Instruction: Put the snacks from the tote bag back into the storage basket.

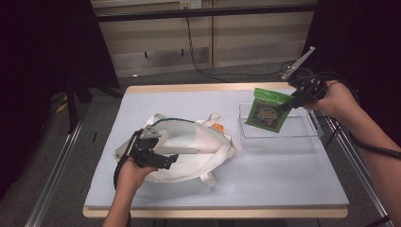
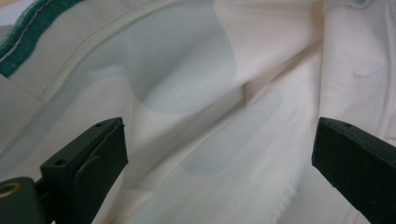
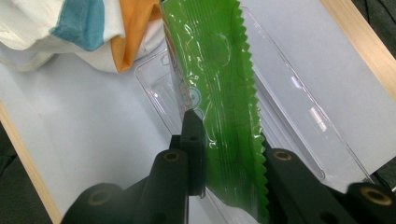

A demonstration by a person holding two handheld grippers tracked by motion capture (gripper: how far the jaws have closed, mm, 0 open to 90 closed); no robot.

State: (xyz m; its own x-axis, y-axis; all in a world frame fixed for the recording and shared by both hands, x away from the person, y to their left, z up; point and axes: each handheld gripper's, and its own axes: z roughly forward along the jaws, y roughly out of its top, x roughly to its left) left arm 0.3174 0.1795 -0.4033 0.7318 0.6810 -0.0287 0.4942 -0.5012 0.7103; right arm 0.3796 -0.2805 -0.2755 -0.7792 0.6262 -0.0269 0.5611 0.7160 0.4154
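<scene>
A white cloth tote bag (image 1: 189,142) with a green trim and coloured patches lies on the left half of the table. My left gripper (image 1: 164,155) rests low against the bag's near side. In the left gripper view it stands open (image 2: 219,140), jaws wide apart, with the bag's cloth (image 2: 196,93) just beyond them. My right gripper (image 1: 289,105) is shut on the top edge of a green snack packet (image 1: 267,111), which hangs tilted above a clear plastic tray (image 1: 302,137). In the right gripper view the packet (image 3: 215,70) runs between the jaws (image 3: 224,135), over the tray (image 3: 299,107).
The pale grey table top (image 1: 265,179) has a wooden rim and open room in front of the tray. The bag's orange and blue corner (image 3: 116,28) lies close to the tray's left end. Metal rails flank the table, and a black cable (image 1: 194,52) crosses the floor behind.
</scene>
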